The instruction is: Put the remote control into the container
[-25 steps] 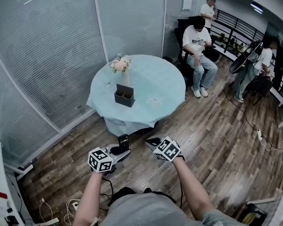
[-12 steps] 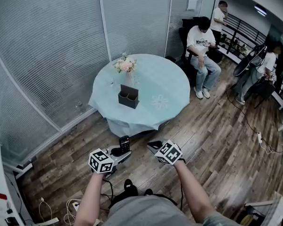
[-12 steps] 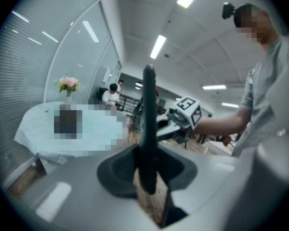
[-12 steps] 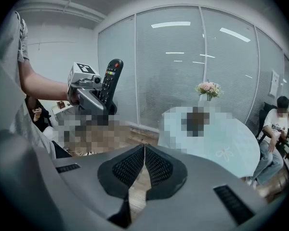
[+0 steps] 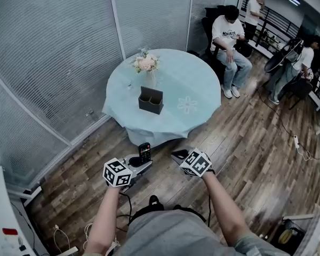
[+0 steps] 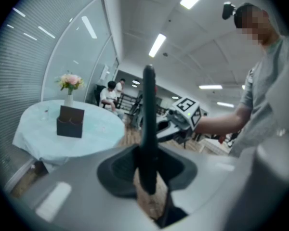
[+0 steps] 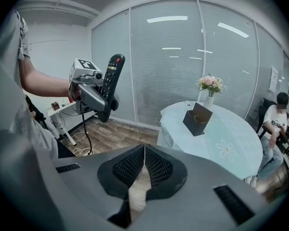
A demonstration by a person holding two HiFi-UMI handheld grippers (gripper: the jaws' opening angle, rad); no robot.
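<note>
Person standing on a wooden floor (image 5: pixel 250 153), facing a round table (image 5: pixel 200 81) under a pale blue cloth, with a gripper in each hand.

(a) Left gripper (image 5: pixel 142 162). The jaws stand partly open and are clamped on the lower end of a black remote control (image 5: pixel 144 152). The remote stands nearly upright above the jaws. In the left gripper view it appears edge-on as a dark bar (image 6: pixel 148 129) rising from between the pads (image 6: pixel 116 170). In the right gripper view its button face (image 7: pixel 111 78) shows, with a red button at the top end.

(b) Right gripper (image 5: pixel 176 155). The jaws are pressed together with nothing between them. The two ribbed pads (image 7: pixel 156 166) meet along a single line. This gripper hangs just beside the left one, apart from it, over the floor.

(c) Container (image 5: pixel 151 100). A dark open-topped box divided into two compartments, standing a little toward the near left edge of the table.

(d) Vase of pale flowers (image 5: pixel 146 64). It stands behind the container, close to the far left edge.

The remote is in the air in front of the table's near edge, well apart from the container and touching nothing but the jaws. A seated person (image 5: pixel 229 39) and others are beyond the table's far right edge.
</note>
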